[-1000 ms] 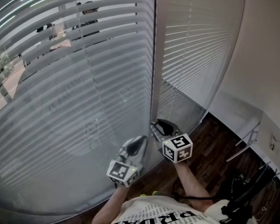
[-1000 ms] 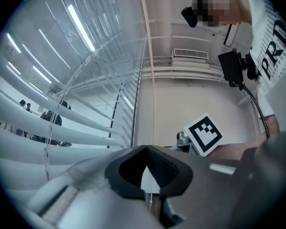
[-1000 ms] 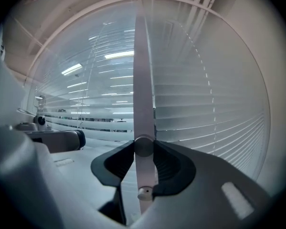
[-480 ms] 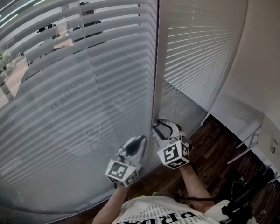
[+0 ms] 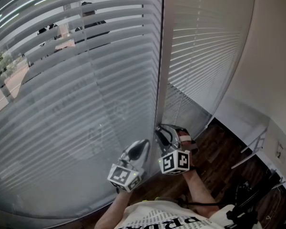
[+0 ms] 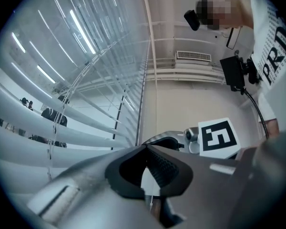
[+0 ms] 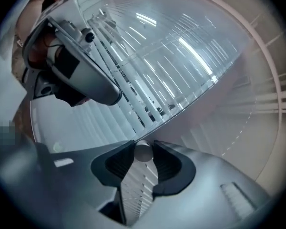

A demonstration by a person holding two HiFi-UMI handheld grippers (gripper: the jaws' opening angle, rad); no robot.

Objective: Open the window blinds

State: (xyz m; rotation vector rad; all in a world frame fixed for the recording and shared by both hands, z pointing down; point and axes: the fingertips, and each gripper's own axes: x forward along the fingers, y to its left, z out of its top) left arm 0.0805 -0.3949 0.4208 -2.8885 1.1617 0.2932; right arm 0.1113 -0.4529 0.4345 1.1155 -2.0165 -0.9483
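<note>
White slatted blinds (image 5: 76,80) cover a curved window; the slats stand partly tilted, with a street showing between the upper ones. A second blind (image 5: 205,46) hangs right of the pale frame post (image 5: 163,56). My right gripper (image 5: 163,130) sits at the foot of that post, shut on the round tilt wand (image 7: 143,152), which fills the space between both pads. Just left of it my left gripper (image 5: 141,146) points at the slats, its pads (image 6: 157,166) meeting at the tips with a thin cord (image 6: 151,199) running between the fingers.
Dark wooden floor (image 5: 219,151) lies below the right blind, against a white wall (image 5: 271,56). A metal bracket (image 5: 252,142) leans there, and black stands with cables (image 5: 252,199) crowd the bottom right corner. The person's arms and printed shirt (image 5: 171,218) fill the lower edge.
My right gripper has rolled about its own axis on the wand, so its marker cube has swung from facing up to facing down and left. The left gripper has stayed put.
</note>
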